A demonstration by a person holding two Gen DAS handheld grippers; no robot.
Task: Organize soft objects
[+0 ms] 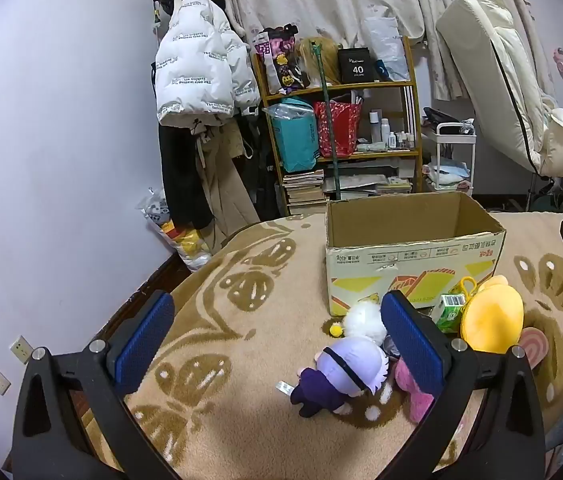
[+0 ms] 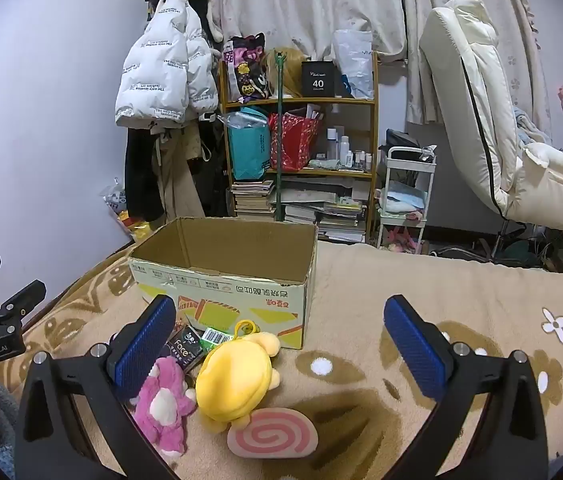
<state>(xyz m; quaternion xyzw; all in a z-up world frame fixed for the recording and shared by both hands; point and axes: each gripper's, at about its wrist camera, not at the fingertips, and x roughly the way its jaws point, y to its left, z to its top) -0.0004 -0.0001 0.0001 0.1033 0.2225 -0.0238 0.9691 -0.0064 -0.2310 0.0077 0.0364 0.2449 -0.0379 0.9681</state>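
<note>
Both hand-held grippers hang over the patterned blanket with their blue-padded jaws spread wide and nothing between them. Left hand-held gripper (image 1: pixel 277 340) looks toward the cardboard box (image 1: pixel 409 264) from its near left side; right hand-held gripper (image 2: pixel 281 344) faces the same box from its near right side.

Five soft toys lie in a cluster on the blanket (image 2: pixel 461 296) just in front of the box's near printed wall. One purple-haired doll (image 1: pixel 341 376) lies on its side, head toward the box and dark legs pointing away from it. One white fluffy toy (image 1: pixel 363 318) sits between that doll and the box wall, with a small yellow pom-pom beside it. One pink plush bear (image 2: pixel 163 404) lies lengthwise, head toward the box, feet away from it. One yellow plush (image 2: pixel 235 376) with a yellow clip loop on top lies touching the bear's right side, its long axis running toward the box. One flat pink spiral cushion (image 2: pixel 271 434) lies just beyond the yellow plush, on the side away from the box, flat on the blanket.

Two small cartons lie against the box's near wall: one green carton (image 2: pixel 214 337) and one dark packet (image 2: pixel 181 350) printed "face", side by side and touching.

The box stands upright with its top open, its long axis running left to right; no contents show in the part of its interior that is visible.
</note>
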